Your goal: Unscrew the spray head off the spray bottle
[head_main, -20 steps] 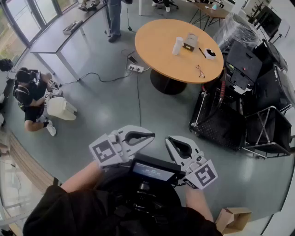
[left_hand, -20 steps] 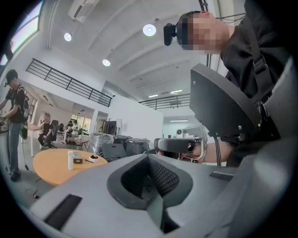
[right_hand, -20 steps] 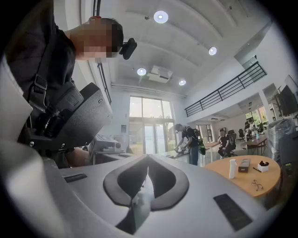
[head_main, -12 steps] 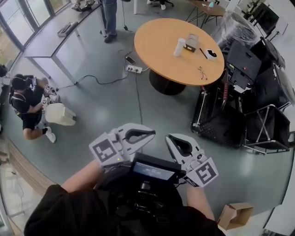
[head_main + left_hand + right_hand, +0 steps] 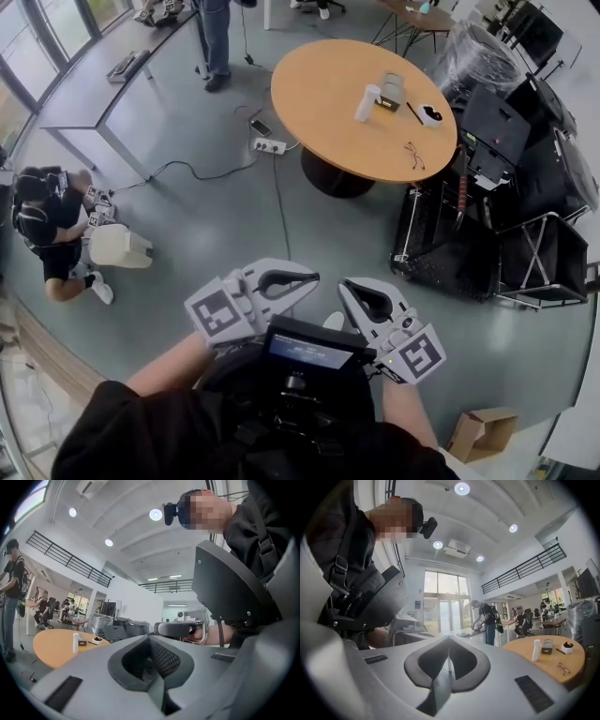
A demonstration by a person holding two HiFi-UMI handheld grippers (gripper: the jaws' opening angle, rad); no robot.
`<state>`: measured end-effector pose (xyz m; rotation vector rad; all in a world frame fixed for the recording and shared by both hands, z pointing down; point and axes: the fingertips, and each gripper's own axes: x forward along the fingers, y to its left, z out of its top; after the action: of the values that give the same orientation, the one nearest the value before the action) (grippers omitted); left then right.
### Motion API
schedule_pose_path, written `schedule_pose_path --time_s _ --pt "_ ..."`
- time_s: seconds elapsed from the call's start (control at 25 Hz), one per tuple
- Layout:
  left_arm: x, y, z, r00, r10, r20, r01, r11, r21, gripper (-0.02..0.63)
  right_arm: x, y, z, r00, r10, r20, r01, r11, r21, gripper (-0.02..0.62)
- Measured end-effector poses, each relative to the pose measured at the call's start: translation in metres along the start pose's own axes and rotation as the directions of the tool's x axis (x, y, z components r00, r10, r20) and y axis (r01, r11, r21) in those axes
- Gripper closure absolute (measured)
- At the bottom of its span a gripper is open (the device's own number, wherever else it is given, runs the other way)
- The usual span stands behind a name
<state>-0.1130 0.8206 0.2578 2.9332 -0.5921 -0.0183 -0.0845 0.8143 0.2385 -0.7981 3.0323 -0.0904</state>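
- Your left gripper [image 5: 305, 277] is closed and empty. The left gripper view shows its two jaws meeting along one seam with nothing between the pads [image 5: 161, 660].
- Your right gripper [image 5: 349, 287] is the same: jaws pressed together, nothing caught in them.
- You hold both grippers level and close to your body, one on each side of the dark chest unit [image 5: 309, 349]. That reads as a carrying posture, since nothing to work on is within reach.
- The spray bottle [image 5: 367, 101] appears to be the white upright cylinder on the round table [image 5: 309, 112], well apart from you across the open floor. It is too small to make out a spray head, so take that identification with some caution.
- It stands upright just beside a small box [image 5: 391, 87], with a pair of glasses [image 5: 410, 150] nearer the table's edge. Standing up, its body is free for one gripper to clamp while the other turns the top.
- The unscrewing has not started. You first need to reach the table and open both sets of jaws.
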Motion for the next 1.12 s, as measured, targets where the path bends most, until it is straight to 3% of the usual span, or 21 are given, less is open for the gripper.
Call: schedule_pose_path --time_s 0.36,1.12 --pt "0.053 0.056 -0.001 1.0 0.003 0.021 -0.003 1.0 -0.002 0.606 0.012 -0.08 -0.01 1.0 0.001 0.029 -0.002 1.0 0.015 0.589" --pt "0.271 0.184 0.024 0.988 0.149 -0.027 -0.148 0.989 0.029 0.606 -0.011 -0.328 0.004 0.985 0.16 0.059 -0.163 0.986 0.039 0.588"
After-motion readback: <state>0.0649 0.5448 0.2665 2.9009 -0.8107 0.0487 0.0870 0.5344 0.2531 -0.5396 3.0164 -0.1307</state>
